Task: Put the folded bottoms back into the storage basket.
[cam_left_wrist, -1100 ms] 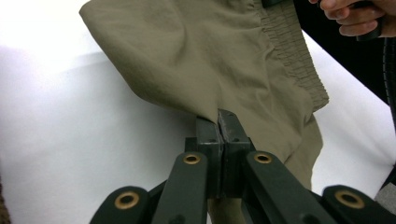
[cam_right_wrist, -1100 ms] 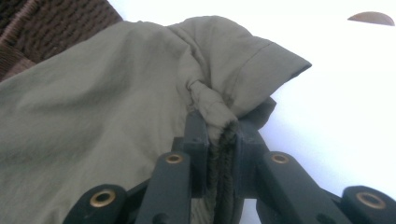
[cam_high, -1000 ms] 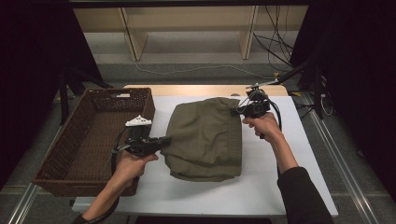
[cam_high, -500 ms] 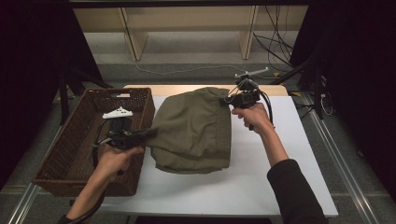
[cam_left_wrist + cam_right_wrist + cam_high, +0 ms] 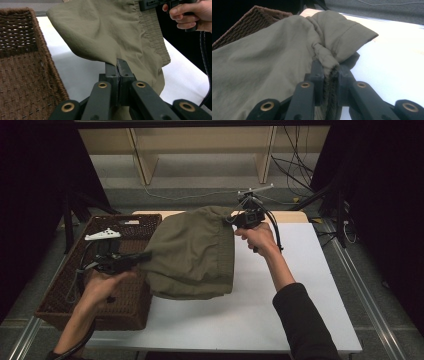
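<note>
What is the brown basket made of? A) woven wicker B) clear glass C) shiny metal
A: the basket has brown woven strands along its wall and rim, clear in the left gripper view; it sits at the table's left end beside the olive garment.

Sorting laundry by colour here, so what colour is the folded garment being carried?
Olive green, plain; the garment shows best in the high view.

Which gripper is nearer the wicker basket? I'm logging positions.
Left. The left gripper hangs over the wicker basket's right rim; the right gripper is across the garment, above the table.
</note>
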### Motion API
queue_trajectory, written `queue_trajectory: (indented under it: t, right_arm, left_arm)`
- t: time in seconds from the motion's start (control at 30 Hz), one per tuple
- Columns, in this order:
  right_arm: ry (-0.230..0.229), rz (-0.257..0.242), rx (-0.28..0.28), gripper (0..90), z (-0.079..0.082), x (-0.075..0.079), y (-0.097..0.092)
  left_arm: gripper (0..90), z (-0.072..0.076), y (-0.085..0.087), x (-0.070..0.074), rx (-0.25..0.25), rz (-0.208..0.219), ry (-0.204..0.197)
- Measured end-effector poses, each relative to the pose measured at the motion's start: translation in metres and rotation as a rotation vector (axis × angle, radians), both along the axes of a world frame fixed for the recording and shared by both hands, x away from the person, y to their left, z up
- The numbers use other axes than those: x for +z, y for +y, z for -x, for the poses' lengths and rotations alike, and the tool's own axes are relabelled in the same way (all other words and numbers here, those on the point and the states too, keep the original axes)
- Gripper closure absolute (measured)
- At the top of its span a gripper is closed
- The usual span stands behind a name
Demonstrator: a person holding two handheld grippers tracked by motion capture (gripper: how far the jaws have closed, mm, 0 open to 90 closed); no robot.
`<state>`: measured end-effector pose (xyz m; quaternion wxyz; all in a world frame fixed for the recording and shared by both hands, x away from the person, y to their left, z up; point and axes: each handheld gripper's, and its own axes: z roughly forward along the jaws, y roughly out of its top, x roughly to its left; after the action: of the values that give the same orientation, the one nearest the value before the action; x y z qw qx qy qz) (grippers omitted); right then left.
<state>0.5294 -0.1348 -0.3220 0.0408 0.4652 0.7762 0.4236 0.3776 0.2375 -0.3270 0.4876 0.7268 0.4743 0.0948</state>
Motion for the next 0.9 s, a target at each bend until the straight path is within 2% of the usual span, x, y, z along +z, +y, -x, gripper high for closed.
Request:
queue_trajectory:
  t: [0.37, 0.4, 0.5, 0.6, 0.67, 0.7, 0.73, 0.9]
  right_arm:
    - [-0.016, 0.005, 0.017, 79.6, -0.006, 0.016, 0.024]
    - [-0.020, 0.004, 0.020, 79.6, -0.007, 0.018, 0.031]
    - [-0.022, 0.002, 0.023, 79.6, -0.008, 0.020, 0.037]
    - [-0.022, 0.002, 0.032, 79.6, -0.010, 0.023, 0.052]
    - [-0.024, -0.003, 0.039, 79.6, -0.011, 0.025, 0.059]
    - [-0.024, -0.003, 0.039, 79.6, -0.011, 0.025, 0.059]
    - [-0.027, -0.005, 0.043, 79.6, -0.012, 0.028, 0.067]
    - [-0.033, -0.001, 0.056, 79.6, -0.013, 0.033, 0.082]
  left_arm:
    - [88.6, -0.001, 0.025, 0.008, 0.032, 0.036, -0.013]
    - [88.6, -0.002, 0.032, 0.009, 0.043, 0.055, -0.013]
    - [88.6, -0.002, 0.040, 0.012, 0.046, 0.059, -0.013]
    - [88.6, 0.000, 0.050, 0.016, 0.058, 0.066, -0.022]
    - [88.6, 0.002, 0.062, 0.022, 0.072, 0.081, -0.029]
    - [88.6, 0.002, 0.062, 0.022, 0.072, 0.081, -0.029]
    - [88.6, 0.004, 0.071, 0.024, 0.077, 0.088, -0.030]
    - [88.6, 0.005, 0.086, 0.025, 0.100, 0.102, -0.028]
